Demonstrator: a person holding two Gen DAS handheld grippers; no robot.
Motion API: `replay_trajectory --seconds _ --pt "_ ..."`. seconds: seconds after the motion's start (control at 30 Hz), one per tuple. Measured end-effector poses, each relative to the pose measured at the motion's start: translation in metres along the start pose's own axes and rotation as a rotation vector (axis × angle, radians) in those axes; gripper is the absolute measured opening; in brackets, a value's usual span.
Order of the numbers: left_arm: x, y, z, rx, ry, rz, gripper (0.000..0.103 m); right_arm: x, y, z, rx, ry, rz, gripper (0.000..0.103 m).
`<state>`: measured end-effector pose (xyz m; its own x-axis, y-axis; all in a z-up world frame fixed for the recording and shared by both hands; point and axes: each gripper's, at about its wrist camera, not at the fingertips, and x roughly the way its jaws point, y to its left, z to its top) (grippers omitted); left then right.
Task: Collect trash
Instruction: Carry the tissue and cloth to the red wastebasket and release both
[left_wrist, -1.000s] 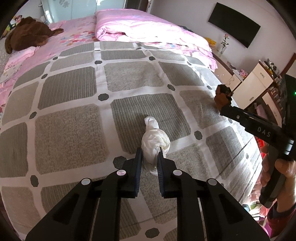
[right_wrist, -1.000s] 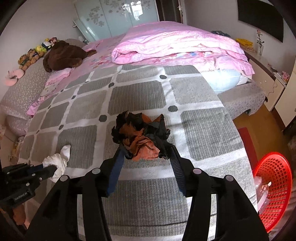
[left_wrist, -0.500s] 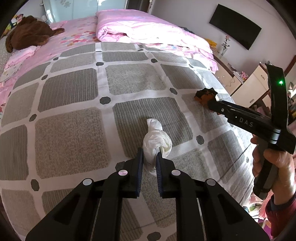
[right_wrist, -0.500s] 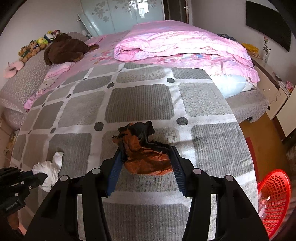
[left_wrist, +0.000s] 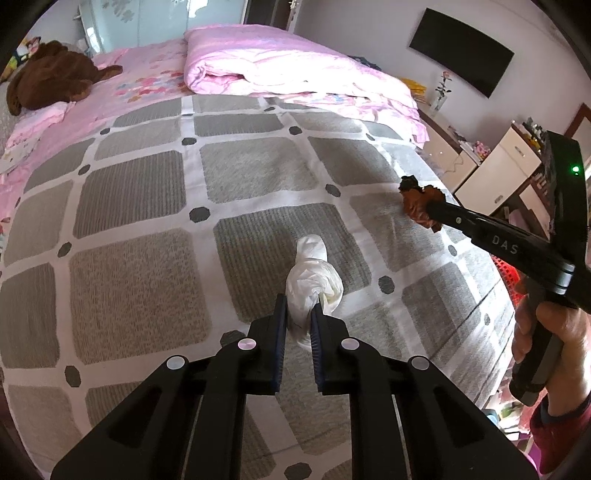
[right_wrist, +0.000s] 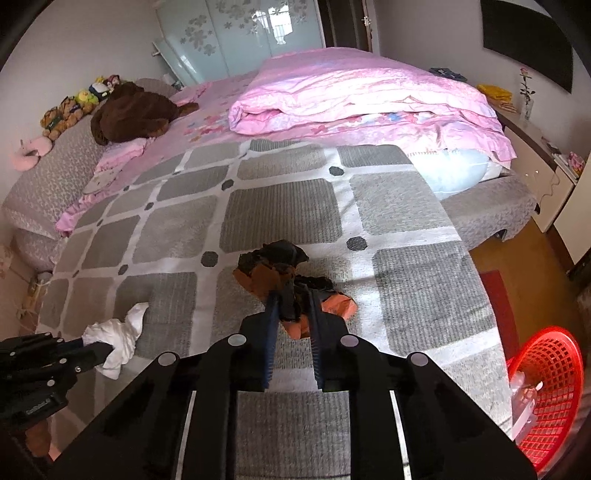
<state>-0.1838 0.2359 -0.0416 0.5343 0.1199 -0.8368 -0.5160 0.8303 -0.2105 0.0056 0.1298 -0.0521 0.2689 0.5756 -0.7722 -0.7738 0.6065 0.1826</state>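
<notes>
White tissue wad (left_wrist: 312, 282) pinched in level left gripper (left_wrist: 298, 314)

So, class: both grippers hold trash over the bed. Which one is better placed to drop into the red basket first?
Right. The right gripper, shut on the orange-black wrapper, is nearer the red basket at the bed's right edge; the left gripper holds the white tissue farther away.
</notes>
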Motion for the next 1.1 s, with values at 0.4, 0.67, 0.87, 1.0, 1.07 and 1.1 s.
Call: replay_trajectory --seconds 0.4,0.67,0.87,1.0,1.07,1.1 --pt "-0.004 -0.018 0.004 0.042 -0.014 -0.014 0.011 -0.031 -0.022 -0.012 0.067 -0.035 -0.019 0.016" --pt "0.002 -0.042 0.011 0.104 -0.012 -0.035 0.011 -0.049 -0.049 -0.024 0.137 -0.060 -0.059 0.016" --pt "0.010 -0.069 0.019 0.169 -0.015 -0.057 0.011 -0.064 -0.074 -0.035 0.196 -0.077 -0.103 0.016" --pt "0.014 -0.086 0.023 0.205 -0.018 -0.075 0.011 -0.075 -0.090 -0.042 0.234 -0.091 -0.131 0.016" --pt "0.017 -0.096 0.026 0.227 -0.019 -0.083 0.011 -0.080 -0.098 -0.046 0.254 -0.096 -0.144 0.016" --pt "0.019 -0.103 0.027 0.242 -0.021 -0.087 0.011 -0.082 -0.103 -0.049 0.268 -0.099 -0.153 0.016"
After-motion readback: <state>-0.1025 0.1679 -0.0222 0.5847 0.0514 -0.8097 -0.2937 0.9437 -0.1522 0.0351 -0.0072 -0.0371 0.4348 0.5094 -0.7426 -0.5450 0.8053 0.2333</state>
